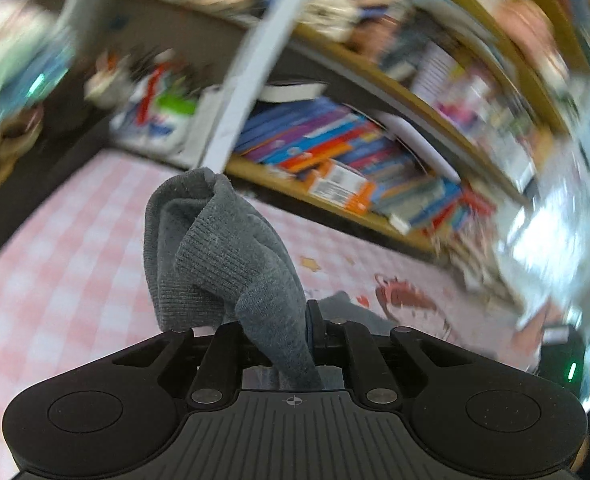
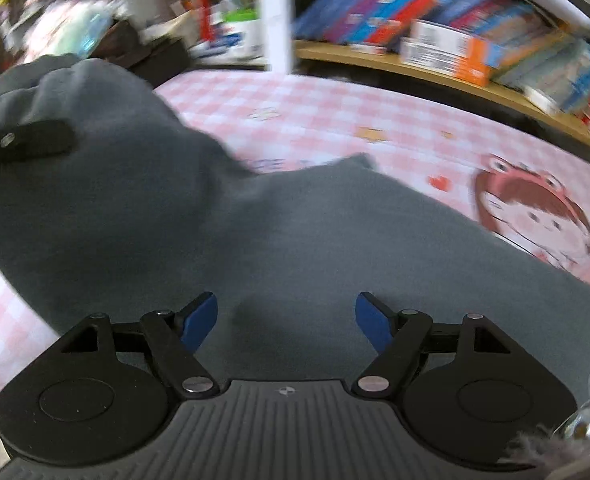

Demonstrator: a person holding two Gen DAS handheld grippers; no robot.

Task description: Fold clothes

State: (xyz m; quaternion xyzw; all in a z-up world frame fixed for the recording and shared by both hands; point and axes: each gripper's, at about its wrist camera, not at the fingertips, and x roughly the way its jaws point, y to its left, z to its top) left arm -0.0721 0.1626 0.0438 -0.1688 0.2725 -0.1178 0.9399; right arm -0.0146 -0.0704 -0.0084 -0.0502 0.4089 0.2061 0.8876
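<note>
Left hand-held gripper (image 1: pixel 295 332): jaws clamped on a bunched fold of the grey knit garment (image 1: pixel 223 248), lifted above the pink checked bed sheet (image 1: pixel 67 264). Right hand-held gripper (image 2: pixel 286 316): jaws spread wide, empty, over the garment spread on the sheet. Bookshelf (image 2: pixel 435 72) behind.
</note>
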